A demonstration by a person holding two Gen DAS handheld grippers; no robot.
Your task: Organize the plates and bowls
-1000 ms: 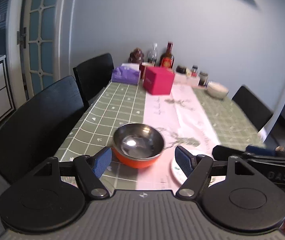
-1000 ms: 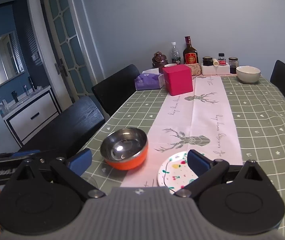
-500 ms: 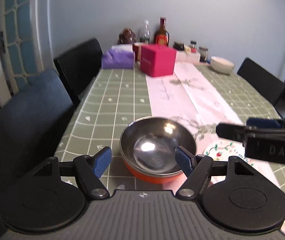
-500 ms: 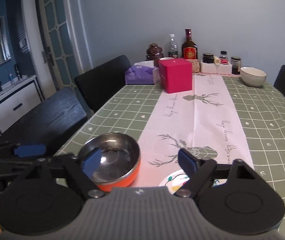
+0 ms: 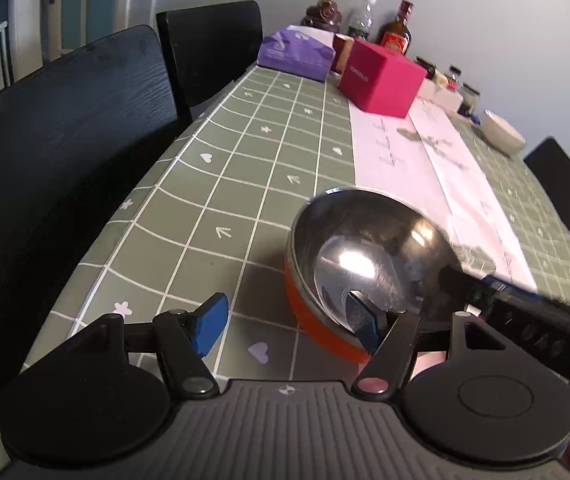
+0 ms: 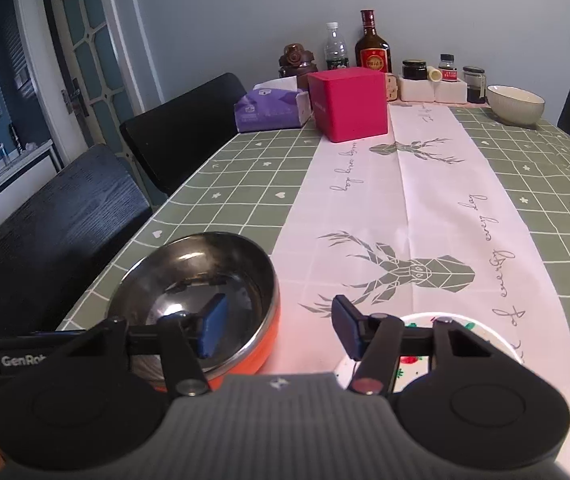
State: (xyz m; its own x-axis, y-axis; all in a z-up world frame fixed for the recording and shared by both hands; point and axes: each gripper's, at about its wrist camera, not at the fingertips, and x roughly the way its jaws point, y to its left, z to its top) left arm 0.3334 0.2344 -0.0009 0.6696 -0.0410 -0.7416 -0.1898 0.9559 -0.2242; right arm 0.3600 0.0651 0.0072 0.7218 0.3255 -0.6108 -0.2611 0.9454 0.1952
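Observation:
A steel bowl with an orange outside [image 5: 369, 264] sits near the table's front edge; it also shows in the right wrist view [image 6: 201, 292]. My left gripper [image 5: 285, 326] is open, its right finger inside the bowl over the near rim, its left finger outside. My right gripper [image 6: 279, 330] is open, its left finger inside the bowl, its right finger outside over the runner. A small white patterned plate [image 6: 461, 340] lies right of the bowl, partly hidden by my right gripper. A cream bowl [image 6: 515, 104] stands at the far right.
A pink box [image 6: 349, 104], a purple tissue pack [image 6: 271, 108], bottles [image 6: 373, 44] and jars [image 6: 415, 70] stand at the far end. Black chairs [image 5: 65, 152] line the left side. A white runner [image 6: 417, 208] crosses the green checked tablecloth [image 5: 221, 184].
Both grippers have moved forward and down onto the orange bowl. Each now has one finger inside the bowl's rim. The left view has tilted.

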